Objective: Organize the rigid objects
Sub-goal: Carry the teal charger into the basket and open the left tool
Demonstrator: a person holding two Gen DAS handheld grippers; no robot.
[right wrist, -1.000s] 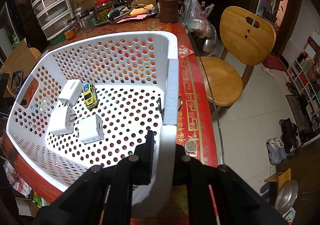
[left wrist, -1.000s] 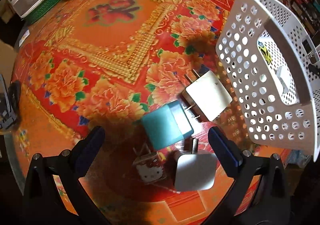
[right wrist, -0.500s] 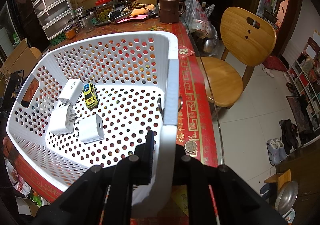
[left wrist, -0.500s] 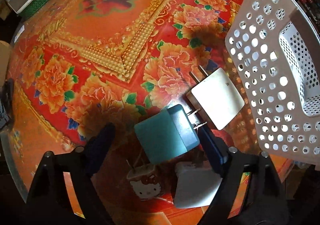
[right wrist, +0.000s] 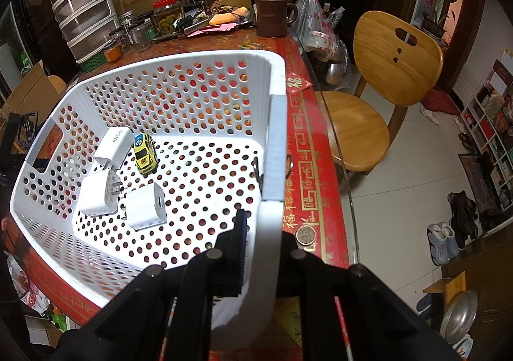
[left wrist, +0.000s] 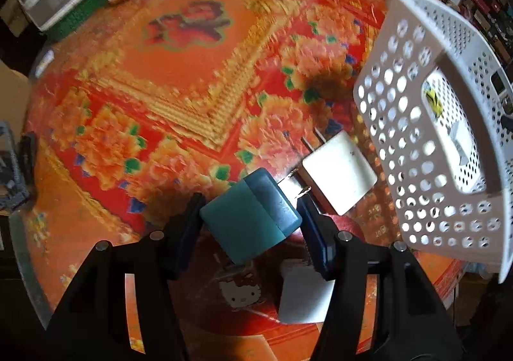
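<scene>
A teal charger [left wrist: 250, 220] lies on the red flowered tablecloth between the fingers of my left gripper [left wrist: 250, 212]. Its jaws are closing and both pads meet the charger's sides. A white charger [left wrist: 340, 175] rests just beyond it, prongs toward the teal one. Another white charger [left wrist: 304, 293] and a small Hello Kitty piece [left wrist: 240, 290] lie under the gripper. My right gripper [right wrist: 263, 242] is shut on the near wall of the white perforated basket [right wrist: 192, 95], which is tilted up off the table. Inside lie three white chargers [right wrist: 146, 205] and a yellow toy car [right wrist: 146, 152].
The basket [left wrist: 416, 136] rises close on the right in the left wrist view. Plastic drawers [right wrist: 80, 8], jars and a brown mug [right wrist: 272, 16] crowd the table's far side. A coin [right wrist: 305, 235] sits near the table edge, with a wooden chair [right wrist: 378, 79] beyond.
The left jaws have come in from wide apart onto the teal charger, after the gripper dipped closer to it. The right gripper and the basket have not moved.
</scene>
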